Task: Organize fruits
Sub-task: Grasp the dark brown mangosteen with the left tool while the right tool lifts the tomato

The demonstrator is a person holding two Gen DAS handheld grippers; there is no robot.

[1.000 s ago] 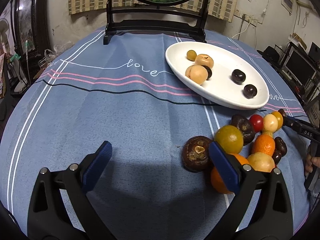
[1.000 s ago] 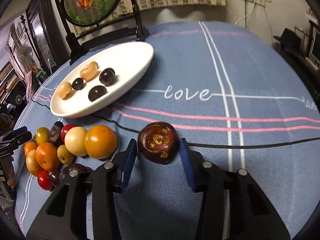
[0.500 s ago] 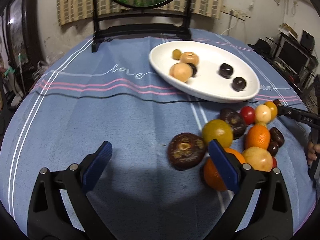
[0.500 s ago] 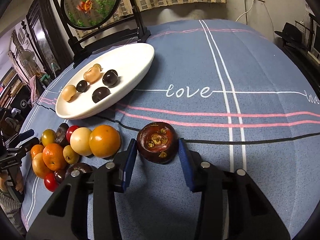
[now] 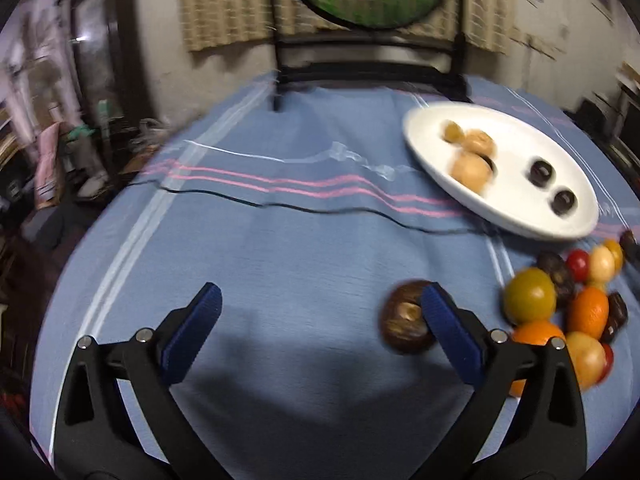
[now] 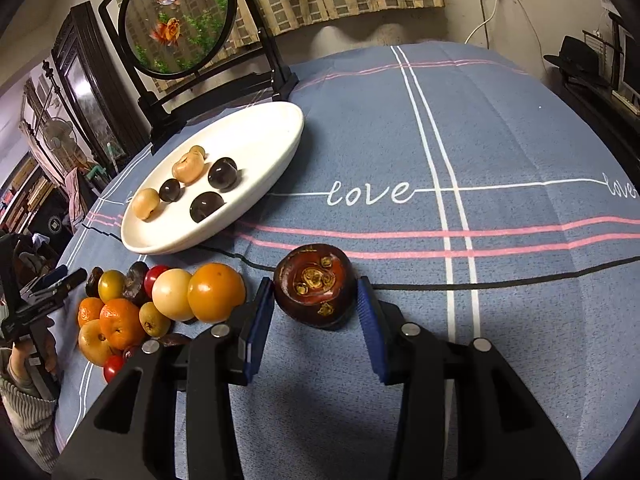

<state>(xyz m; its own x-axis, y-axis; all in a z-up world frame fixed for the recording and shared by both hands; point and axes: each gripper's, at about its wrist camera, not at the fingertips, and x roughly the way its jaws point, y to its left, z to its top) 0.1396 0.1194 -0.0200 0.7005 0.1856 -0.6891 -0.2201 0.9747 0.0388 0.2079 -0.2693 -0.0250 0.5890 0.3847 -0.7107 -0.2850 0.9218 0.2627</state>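
A dark red-brown mangosteen (image 6: 316, 284) is between my right gripper's (image 6: 316, 316) blue pads, which are shut on it; whether it rests on the blue cloth I cannot tell. A pile of oranges, yellow, red and dark fruits (image 6: 160, 300) lies to its left. A white oval plate (image 6: 256, 124) behind holds several tan and dark fruits. In the blurred left wrist view, my left gripper (image 5: 320, 312) is open and empty over the cloth. A brown fruit (image 5: 404, 318) lies by its right finger, the fruit pile (image 5: 560, 300) and plate (image 5: 516, 140) further right.
A round fish screen on a black stand (image 6: 180, 20) stands at the table's back edge. The left gripper and the hand holding it show at the left edge of the right wrist view (image 6: 36, 304). The tablecloth (image 6: 480, 140) stretches right.
The left gripper has swung left and back; its view is blurred and the fruits sit further right. The right gripper has tightened slightly on the mangosteen; the view has shifted.
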